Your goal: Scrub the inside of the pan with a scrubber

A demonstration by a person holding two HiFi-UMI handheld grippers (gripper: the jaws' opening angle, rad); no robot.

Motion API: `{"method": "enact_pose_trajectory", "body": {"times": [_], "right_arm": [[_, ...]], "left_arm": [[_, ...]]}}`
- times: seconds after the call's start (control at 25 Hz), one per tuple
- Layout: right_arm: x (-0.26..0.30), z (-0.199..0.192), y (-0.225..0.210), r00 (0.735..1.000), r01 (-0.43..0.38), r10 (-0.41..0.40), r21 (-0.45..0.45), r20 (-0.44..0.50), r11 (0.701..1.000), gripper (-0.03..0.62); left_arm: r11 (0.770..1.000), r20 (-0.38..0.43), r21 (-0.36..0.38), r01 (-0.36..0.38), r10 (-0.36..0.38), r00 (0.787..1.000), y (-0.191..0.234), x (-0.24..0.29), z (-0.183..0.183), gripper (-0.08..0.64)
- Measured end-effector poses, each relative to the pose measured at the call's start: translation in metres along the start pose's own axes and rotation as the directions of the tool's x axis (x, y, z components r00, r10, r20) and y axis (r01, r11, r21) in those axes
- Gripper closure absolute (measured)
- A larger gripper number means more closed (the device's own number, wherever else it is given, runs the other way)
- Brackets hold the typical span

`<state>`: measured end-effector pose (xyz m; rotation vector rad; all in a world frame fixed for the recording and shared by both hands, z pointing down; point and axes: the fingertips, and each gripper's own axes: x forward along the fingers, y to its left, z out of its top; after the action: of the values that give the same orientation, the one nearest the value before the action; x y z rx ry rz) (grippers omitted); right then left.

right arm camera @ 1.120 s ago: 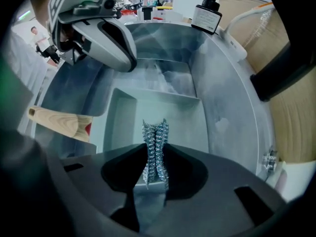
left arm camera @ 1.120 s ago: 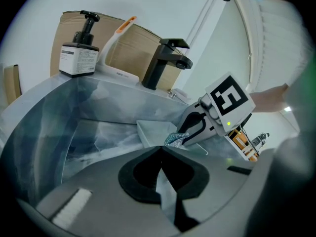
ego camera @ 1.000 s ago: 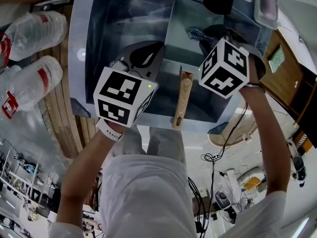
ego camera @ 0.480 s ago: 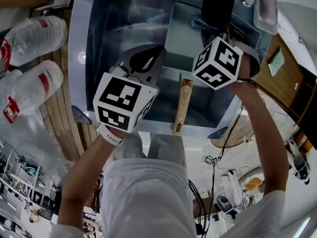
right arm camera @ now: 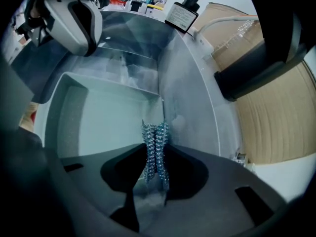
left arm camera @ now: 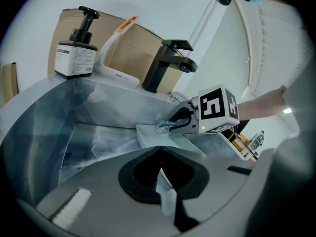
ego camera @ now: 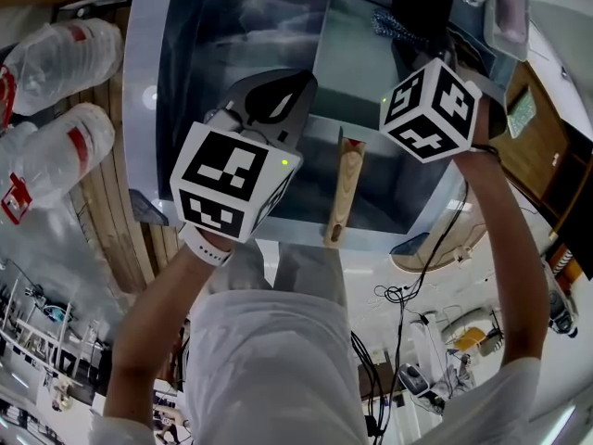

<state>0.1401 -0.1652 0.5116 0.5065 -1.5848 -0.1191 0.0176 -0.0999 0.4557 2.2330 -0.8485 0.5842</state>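
A grey square pan (ego camera: 357, 58) with a wooden handle (ego camera: 341, 193) lies in the steel sink (ego camera: 213, 35). My left gripper (ego camera: 295, 91) is at the pan's left near edge, shut on its rim (left arm camera: 168, 194). My right gripper (right arm camera: 154, 167) is shut on a silvery wire scrubber (right arm camera: 155, 142). The scrubber (ego camera: 391, 23) hangs at the pan's far right corner, just over the pan floor (right arm camera: 98, 122). In the left gripper view the right gripper (left arm camera: 181, 118) and the scrubber (left arm camera: 165, 126) sit above the pan's far rim (left arm camera: 148, 132). The marker cube hides the right jaws in the head view.
A black faucet (left arm camera: 165, 65) stands over the sink's far side, close to the right gripper. A pump bottle (left arm camera: 76, 48) and a white brush with an orange tip (left arm camera: 116, 33) rest on the sink ledge. Plastic bottles (ego camera: 56, 156) lie left of the sink.
My right gripper has carried the scrubber across the pan toward its far right corner. The left gripper and the pan have stayed put.
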Motion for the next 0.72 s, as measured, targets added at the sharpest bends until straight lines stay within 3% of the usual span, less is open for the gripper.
{"method": "enact_pose_trajectory", "body": {"times": [0.2,0.44,0.72], "right_arm": [[0.0,-0.005,0.004,0.999,-0.042,0.041,-0.024,-0.009,0.999,0.482],[-0.004,-0.015,0.017,0.992,-0.121,0.122,0.035,-0.015,0.992,0.482],[-0.009,-0.014,0.043,0.984,-0.177,0.176,-0.006,-0.033,0.984,0.482]], "left_arm": [[1.0,0.007,-0.001,-0.005,0.005,1.0,0.001,-0.003,0.002,0.557],[1.0,0.011,-0.007,-0.013,0.013,1.0,0.002,-0.005,0.0,0.557],[1.0,0.012,-0.003,-0.012,0.012,1.0,-0.001,-0.006,-0.002,0.557]]}}
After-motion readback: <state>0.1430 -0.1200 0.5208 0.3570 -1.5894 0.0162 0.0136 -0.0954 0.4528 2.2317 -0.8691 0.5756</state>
